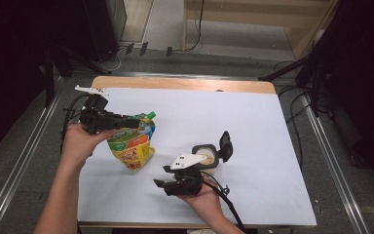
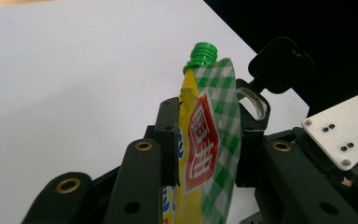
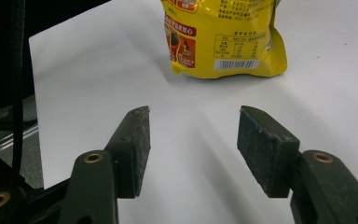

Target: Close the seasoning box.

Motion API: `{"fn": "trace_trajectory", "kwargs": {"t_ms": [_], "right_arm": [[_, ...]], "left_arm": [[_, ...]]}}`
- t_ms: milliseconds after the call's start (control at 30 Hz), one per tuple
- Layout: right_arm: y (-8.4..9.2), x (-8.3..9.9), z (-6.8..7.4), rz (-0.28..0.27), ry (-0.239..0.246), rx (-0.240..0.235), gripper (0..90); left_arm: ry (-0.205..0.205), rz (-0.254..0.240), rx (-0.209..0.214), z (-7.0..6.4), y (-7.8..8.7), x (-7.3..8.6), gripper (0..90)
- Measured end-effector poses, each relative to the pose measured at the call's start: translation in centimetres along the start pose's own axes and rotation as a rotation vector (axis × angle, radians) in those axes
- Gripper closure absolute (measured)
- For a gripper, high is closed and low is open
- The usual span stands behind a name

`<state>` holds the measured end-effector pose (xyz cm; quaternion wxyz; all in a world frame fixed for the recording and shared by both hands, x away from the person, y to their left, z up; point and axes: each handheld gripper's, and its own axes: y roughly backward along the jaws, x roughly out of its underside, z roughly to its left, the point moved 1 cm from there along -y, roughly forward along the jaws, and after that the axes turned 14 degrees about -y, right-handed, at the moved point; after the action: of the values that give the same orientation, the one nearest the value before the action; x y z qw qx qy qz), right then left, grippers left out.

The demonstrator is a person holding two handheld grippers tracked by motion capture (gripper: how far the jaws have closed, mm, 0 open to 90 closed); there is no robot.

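Yellow plastic, printed with green-and-white checks and a red label, made up the spouted pouch (image 1: 132, 141) with the green screw cap that stood upright on the white sheet covering the table (image 1: 253, 126), towards its left side. My left gripper (image 1: 135, 123) reached in level from the left at the pouch's upper part. In the left gripper view the pouch (image 2: 209, 140) stood between my two black jaws; the left-hand pad lay right against its yellow edge, while the right-hand pad stood beside the checked face, and I could not tell whether it touched, so these fingers were parted around the pouch rather than clamped on it. My right gripper (image 1: 159, 183) lay low near the table's front edge, well apart from the pouch, with its grey three-cornered plate on top. In the right gripper view its fingers (image 3: 192, 149) stood wide apart with only bare white sheet between them, and the pouch's yellow back with its barcode (image 3: 226, 37) sat farther off. Just beyond my right hand stood a small round clear jar (image 1: 206, 157) with a black flip lid hinged open, holding something tan.
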<state>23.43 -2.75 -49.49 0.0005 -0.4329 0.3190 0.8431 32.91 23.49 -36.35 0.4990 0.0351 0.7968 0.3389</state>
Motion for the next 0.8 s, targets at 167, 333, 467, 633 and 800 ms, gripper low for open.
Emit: {"fn": "trace_trajectory", "kwargs": {"t_ms": [167,333,467,633,800], "right_arm": [[0.1,0.0,0.0,-0.002,0.002,0.0,45.8],[0.2,-0.1,-0.1,-0.001,0.002,0.002,45.9],[0.2,-0.1,0.0,-0.001,0.002,0.002,45.9],[0.1,0.0,0.0,0.001,0.006,-0.001,46.1],[0.2,-0.1,0.0,0.0,0.006,-0.002,46.4]], "left_arm": [[0.0,0.003,0.004,-0.3,0.3,-0.2,67.0],[-0.006,0.01,0.014,-0.6,0.5,-0.4,64.5],[-0.006,0.003,0.023,-0.9,0.7,-0.5,63.6],[-0.02,-0.011,0.024,-1.3,1.3,-0.9,62.1],[-0.026,-0.012,0.024,-1.7,1.7,-1.1,61.6]]}}
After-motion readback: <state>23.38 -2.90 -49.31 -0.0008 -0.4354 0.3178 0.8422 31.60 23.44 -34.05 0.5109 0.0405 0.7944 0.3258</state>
